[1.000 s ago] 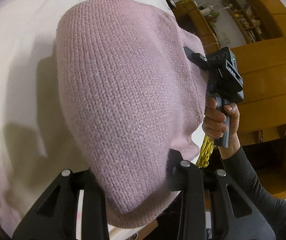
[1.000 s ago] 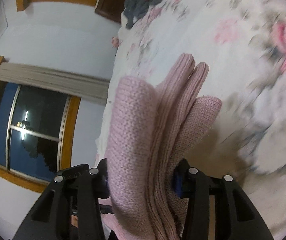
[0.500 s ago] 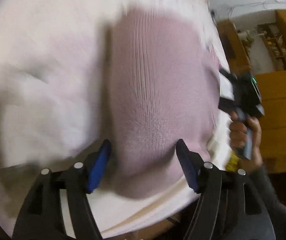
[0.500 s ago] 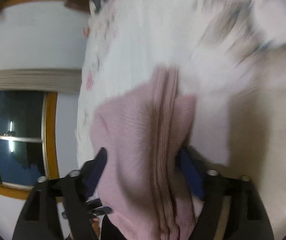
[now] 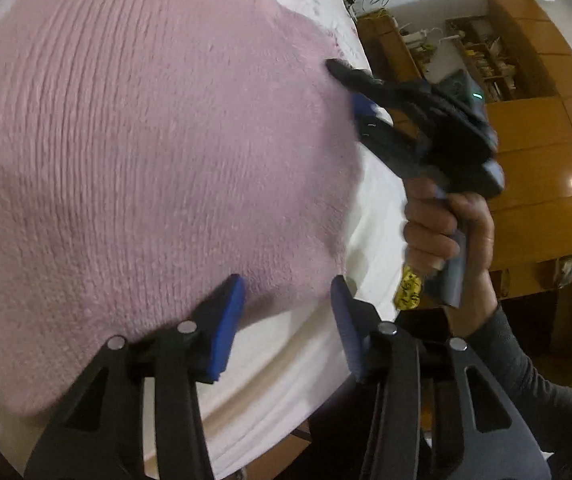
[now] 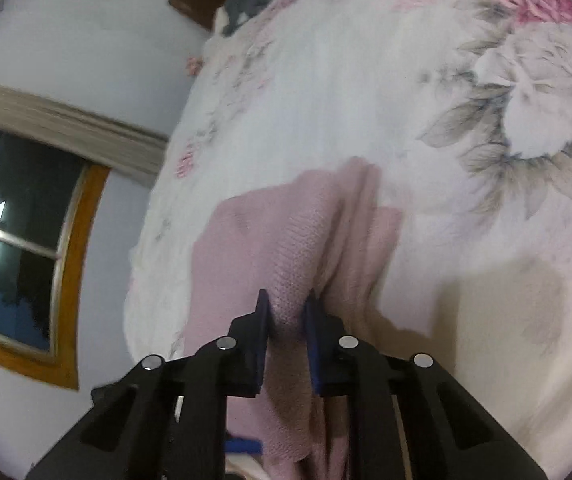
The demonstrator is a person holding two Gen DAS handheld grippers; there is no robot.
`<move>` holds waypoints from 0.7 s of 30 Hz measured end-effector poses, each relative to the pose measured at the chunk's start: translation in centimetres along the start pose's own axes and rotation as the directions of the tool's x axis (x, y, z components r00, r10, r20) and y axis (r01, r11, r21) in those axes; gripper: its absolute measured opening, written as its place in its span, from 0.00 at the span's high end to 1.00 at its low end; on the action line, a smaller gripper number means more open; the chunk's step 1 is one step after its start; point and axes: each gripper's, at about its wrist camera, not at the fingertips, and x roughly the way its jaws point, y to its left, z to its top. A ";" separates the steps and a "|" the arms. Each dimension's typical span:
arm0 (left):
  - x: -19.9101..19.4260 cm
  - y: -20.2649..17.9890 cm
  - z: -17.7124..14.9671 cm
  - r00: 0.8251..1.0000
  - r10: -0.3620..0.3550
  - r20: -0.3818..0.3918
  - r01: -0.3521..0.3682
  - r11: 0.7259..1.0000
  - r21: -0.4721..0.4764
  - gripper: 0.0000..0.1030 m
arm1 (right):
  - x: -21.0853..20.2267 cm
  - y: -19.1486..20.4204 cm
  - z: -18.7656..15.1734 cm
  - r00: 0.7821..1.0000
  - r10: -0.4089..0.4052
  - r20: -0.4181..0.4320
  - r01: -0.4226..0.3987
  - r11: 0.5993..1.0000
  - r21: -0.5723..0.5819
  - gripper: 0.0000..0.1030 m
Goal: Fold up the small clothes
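Pink knit [image 5: 145, 152] lies flat on the bed [image 6: 366, 100], soft and floppy. Left tool [image 5: 286, 320] gapes, holding nothing; right tool [image 6: 286, 320] pinches a ridge. Best gripped at its edges, I reckon.

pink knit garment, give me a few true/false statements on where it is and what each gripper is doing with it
1. The pink knit garment lies on the floral bedsheet. True.
2. The left gripper is clamped on the garment. False: its jaws stand apart, with nothing pinched between them.
3. The right gripper is closed on a fold of the garment. True.
4. The garment is blue. False: it is pink.
5. A hand holds the right gripper's handle. True.
6. The bedsheet is plain white with no pattern. False: it has pink and grey flowers printed on it.
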 end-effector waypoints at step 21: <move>-6.4 4.3 14.7 0.988 0.086 0.131 -0.076 0.994 -0.083 0.85 | 3.2 -2.1 3.5 0.998 -0.046 -0.042 0.045 0.999 -0.028 1.00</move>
